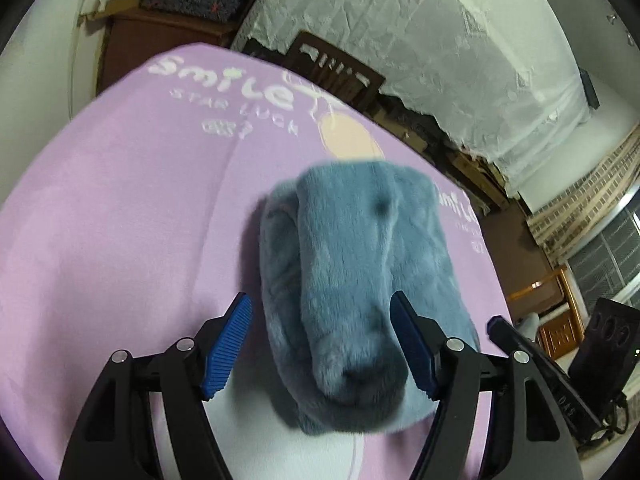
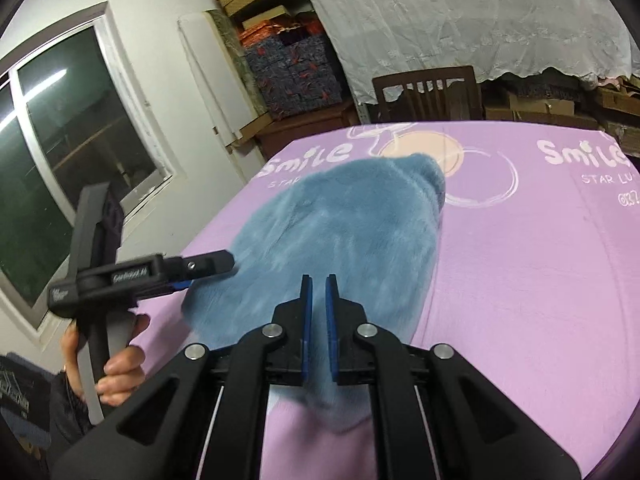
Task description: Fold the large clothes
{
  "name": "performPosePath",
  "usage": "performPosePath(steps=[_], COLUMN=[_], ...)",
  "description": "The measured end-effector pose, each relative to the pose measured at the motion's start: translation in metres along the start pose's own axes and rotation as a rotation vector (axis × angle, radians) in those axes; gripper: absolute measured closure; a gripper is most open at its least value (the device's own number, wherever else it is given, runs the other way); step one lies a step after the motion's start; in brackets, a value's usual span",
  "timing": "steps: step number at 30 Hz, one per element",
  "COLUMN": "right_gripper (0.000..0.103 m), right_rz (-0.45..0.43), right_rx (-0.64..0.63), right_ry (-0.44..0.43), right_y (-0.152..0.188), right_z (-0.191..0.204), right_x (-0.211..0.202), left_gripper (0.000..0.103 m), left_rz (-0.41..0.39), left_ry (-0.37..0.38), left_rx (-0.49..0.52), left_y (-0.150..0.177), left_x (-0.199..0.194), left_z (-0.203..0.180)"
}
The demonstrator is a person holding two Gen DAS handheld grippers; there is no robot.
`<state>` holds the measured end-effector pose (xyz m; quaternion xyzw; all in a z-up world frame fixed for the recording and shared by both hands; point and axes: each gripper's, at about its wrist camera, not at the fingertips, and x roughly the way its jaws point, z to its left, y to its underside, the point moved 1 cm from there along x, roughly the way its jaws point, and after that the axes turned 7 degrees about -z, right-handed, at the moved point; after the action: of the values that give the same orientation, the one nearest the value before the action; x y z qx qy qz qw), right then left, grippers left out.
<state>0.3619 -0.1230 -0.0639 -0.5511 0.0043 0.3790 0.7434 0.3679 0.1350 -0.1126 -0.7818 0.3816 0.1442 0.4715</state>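
While left jaws gape, blue fleece garment (image 1: 352, 280) lies folded (purple sheet (image 1: 120, 220)).

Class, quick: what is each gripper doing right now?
Left gripper: open, fingers either side of the blue fleece garment, not clamping.
Right gripper: nearly closed; fabric between pads cannot be told.

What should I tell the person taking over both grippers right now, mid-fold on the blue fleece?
Left gripper: open, jaws either side of the near end of the blue fleece garment, not gripping it.
Right gripper: nearly shut, a thin gap between the pads; whether it pinches any fleece cannot be told.
The garment lies bundled in a long, narrow, layered shape on the purple sheet, near the sheet's left edge in the right wrist view.
Done: it looks folded lengthwise at least once.
Left: probably fold it across its length and neaten the edges.
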Motion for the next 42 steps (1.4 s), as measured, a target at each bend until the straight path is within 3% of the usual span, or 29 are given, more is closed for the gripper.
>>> performPosePath(steps=[4,6,12,14,15,16,18,20,25,32,35,38,41,42], right_gripper=[0.099,0.100,0.100,0.091,0.067,0.034,0.012,0.012,0.010,0.007,0.007,0.006,0.006,0.011], right_rz=[0.079,0.105,0.096,0.077,0.054,0.028,-0.050,-0.067,-0.015,0.093,0.147,0.179,0.155,0.147], right_rx=[0.017,0.045,0.099,0.122,0.130,0.130,0.127,0.150,0.321,0.353,0.378,0.430,0.394,0.389], right_ry=[-0.005,-0.026,-0.068,-0.101,-0.124,-0.121,-0.072,-0.074,-0.140,-0.119,-0.108,-0.160,-0.135,-0.134], right_y=[0.028,0.035,0.031,0.026,0.022,0.018,0.011,0.008,0.010,0.012,0.013,0.019,0.016,0.017], right_z=[-0.006,-0.013,-0.021,-0.028,-0.031,-0.035,-0.043,-0.052,-0.081,-0.076,-0.077,-0.079,-0.075,-0.075], right_x=[0.018,0.026,0.019,0.009,0.001,-0.006,-0.020,-0.024,-0.011,0.036,0.057,0.076,0.085,0.086], left_gripper=[0.029,0.019,0.022,0.022,0.021,0.021,0.014,0.014,0.014,0.013,0.012,0.012,0.013,0.015], left_rz=[0.082,0.104,0.088,0.067,0.047,0.035,0.026,0.045,0.095,0.123,0.119,0.115,0.104,0.100], left_ry=[-0.035,-0.034,0.034,0.078,0.092,0.091,0.092,0.085,0.164,0.253,0.266,0.269,0.245,0.233], left_rx=[0.043,0.023,-0.013,-0.011,0.000,0.009,0.020,0.004,-0.082,-0.158,-0.165,-0.158,-0.117,-0.114], left_y=[0.017,0.022,0.020,0.017,0.016,0.015,0.014,0.016,0.017,0.016,0.017,0.018,0.019,0.019], left_x=[0.028,0.039,0.031,0.024,0.019,0.018,0.019,0.027,0.039,0.051,0.054,0.055,0.054,0.054], left_z=[-0.005,0.001,0.004,-0.001,-0.004,-0.007,-0.012,-0.010,-0.001,0.008,0.009,0.004,-0.005,-0.006])
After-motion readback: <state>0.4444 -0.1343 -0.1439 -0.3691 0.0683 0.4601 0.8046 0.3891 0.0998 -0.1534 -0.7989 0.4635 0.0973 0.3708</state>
